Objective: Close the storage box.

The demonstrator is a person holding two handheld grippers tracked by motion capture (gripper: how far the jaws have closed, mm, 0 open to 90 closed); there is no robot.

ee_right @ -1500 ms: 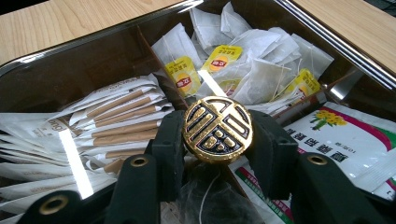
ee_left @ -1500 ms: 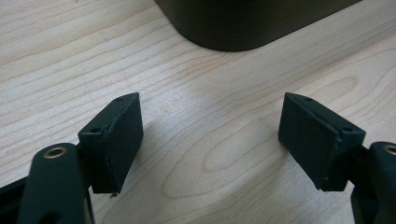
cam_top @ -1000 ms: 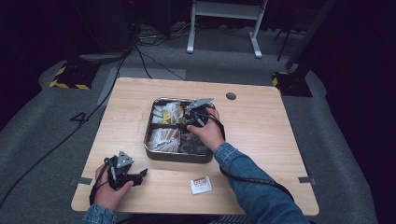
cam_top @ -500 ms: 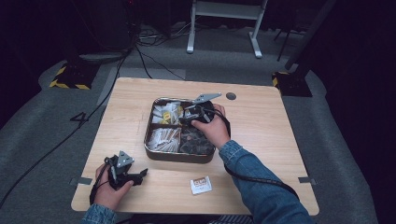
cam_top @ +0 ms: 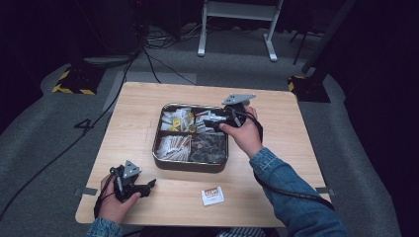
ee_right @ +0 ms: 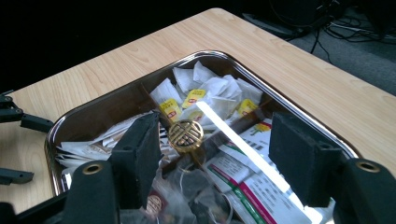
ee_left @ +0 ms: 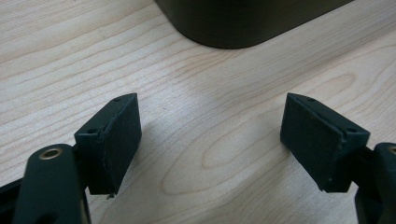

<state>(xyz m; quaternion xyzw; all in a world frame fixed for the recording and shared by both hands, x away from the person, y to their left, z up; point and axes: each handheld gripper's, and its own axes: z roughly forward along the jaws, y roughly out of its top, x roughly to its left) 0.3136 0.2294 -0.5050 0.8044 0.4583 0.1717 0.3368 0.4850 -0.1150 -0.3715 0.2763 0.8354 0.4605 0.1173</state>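
A: What sits in the middle of the table (cam_top: 133, 123)?

B: A square metal tin (cam_top: 163, 163), split into four compartments by dividers that meet at a round brass knob (ee_right: 185, 135) in the centre.

A: And inside it?

B: In the high view, the far left compartment holds white tea bags with yellow tags (ee_right: 196, 97). The near left one holds pale paper sachets (cam_top: 174, 145). The near right one holds dark, see-through pouches (cam_top: 207, 148). In the right gripper view, flat printed packets (ee_right: 254, 182) with green and red marks lie to the right of the knob.

A: Where is the right gripper (cam_top: 213, 120)?

B: Over the far right part of the tin, held by a hand in a denim sleeve (cam_top: 291, 192). Its jaws are spread wide, with nothing between them, and the knob shows in the gap.

A: The left gripper (cam_top: 148, 185)?

B: Low at the near left corner of the table, well apart from the tin. Its jaws are spread too, over bare wood, with the tin's dark wall ahead of them.

A: Anything else?

B: One small white packet (cam_top: 213, 195) with a red mark lies on the wood, just in front of the tin.
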